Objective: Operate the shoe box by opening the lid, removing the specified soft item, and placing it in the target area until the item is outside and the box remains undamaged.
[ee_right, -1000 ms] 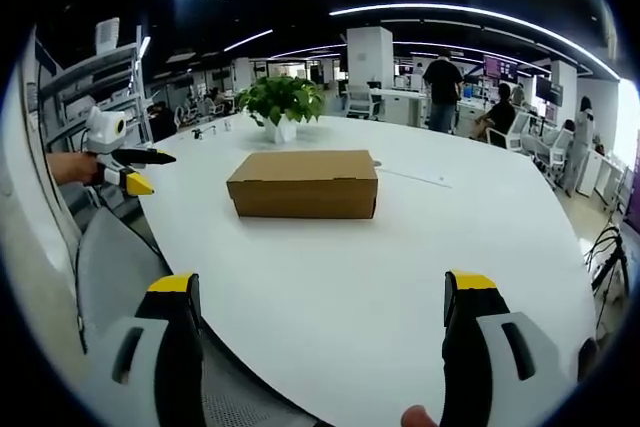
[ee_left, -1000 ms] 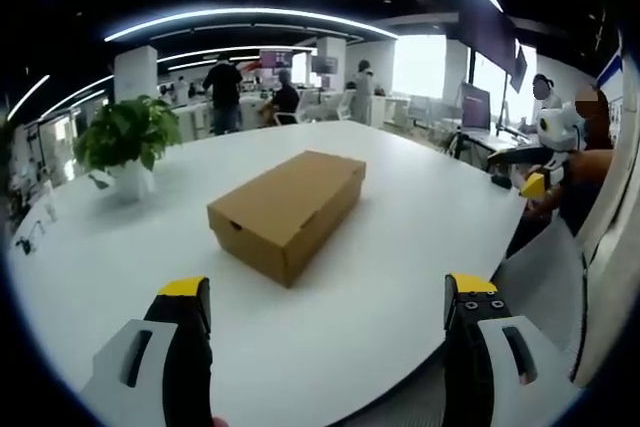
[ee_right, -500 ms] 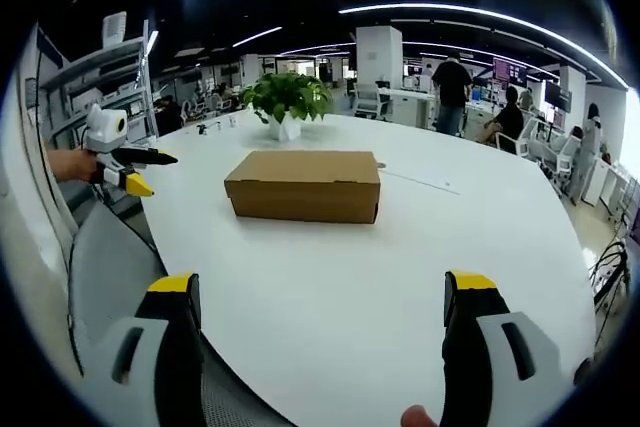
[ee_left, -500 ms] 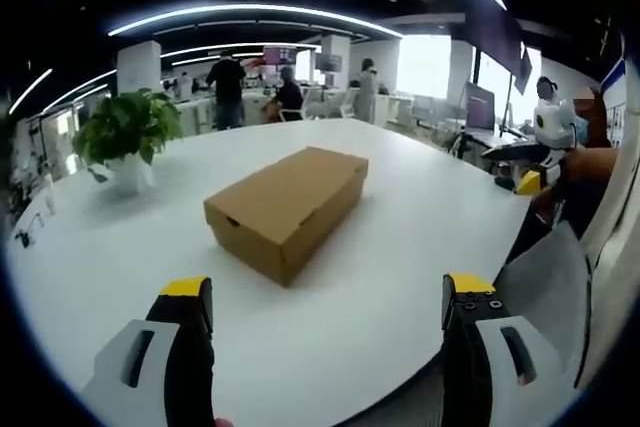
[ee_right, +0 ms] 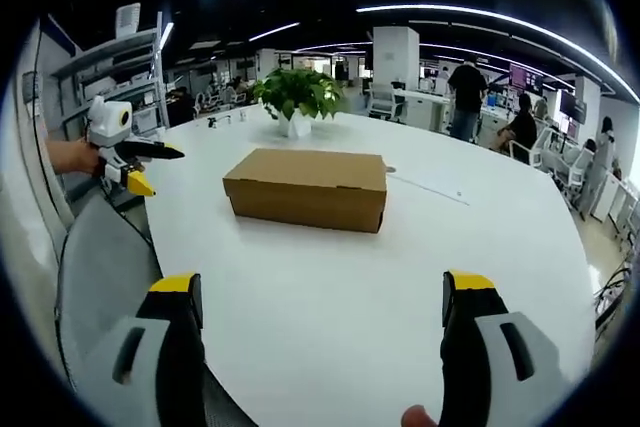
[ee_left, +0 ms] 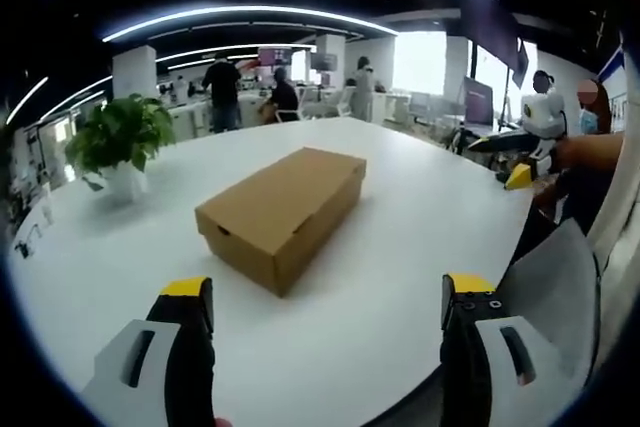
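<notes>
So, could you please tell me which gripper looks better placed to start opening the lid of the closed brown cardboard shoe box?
Probably the right gripper: it squarely faces the brown cardboard shoe box's long side, jaws open. The left gripper faces a corner.

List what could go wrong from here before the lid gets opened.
1. The shoe box is closed and sits free on the smooth white table; a one-sided push on the lid may slide it rather than open it.
2. Both tools, left and right, are open and away from the box; a hard pinch could crease the cardboard lid.
3. The potted plant stands behind the box and could be knocked.
</notes>
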Demonstrator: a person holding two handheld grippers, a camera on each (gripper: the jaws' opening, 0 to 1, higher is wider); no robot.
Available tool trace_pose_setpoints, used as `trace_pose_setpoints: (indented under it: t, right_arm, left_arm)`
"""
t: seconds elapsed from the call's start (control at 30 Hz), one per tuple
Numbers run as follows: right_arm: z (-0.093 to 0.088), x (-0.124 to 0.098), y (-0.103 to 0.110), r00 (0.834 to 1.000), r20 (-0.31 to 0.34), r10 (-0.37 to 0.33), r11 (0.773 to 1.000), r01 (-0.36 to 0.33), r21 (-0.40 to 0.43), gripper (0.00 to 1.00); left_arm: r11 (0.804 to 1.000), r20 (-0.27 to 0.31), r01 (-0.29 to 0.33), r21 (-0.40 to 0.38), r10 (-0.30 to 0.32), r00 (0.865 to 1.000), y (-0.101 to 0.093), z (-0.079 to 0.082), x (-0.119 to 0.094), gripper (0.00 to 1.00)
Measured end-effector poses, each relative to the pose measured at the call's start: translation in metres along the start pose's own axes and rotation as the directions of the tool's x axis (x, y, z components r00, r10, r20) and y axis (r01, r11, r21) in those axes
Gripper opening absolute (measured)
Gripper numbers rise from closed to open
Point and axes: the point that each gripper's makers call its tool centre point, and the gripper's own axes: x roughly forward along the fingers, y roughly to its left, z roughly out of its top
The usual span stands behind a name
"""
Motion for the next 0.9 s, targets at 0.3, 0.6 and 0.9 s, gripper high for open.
trace_pose_setpoints:
  t: [0.3, 0.6, 0.9]
  right_arm:
    - [0.003, 0.016, -0.009, 0.999, -0.002, 0.033, 0.999, -0.033, -0.029, 0.94]
    - [0.011, 0.033, -0.014, 0.996, 0.021, 0.082, 0.994, -0.081, -0.074, 0.91]
    - [0.018, 0.054, -0.023, 0.991, 0.034, 0.131, 0.987, -0.127, -0.103, 0.86]
  left_arm:
    - [0.999, -0.003, -0.035, -0.007, 0.035, 0.999, 0.008, 0.000, 0.011, 0.95]
    - [0.997, -0.009, -0.072, -0.021, 0.072, 0.997, 0.013, -0.004, 0.022, 0.90]
    - [0.994, -0.030, -0.107, -0.017, 0.107, 0.994, 0.019, -0.010, 0.030, 0.82]
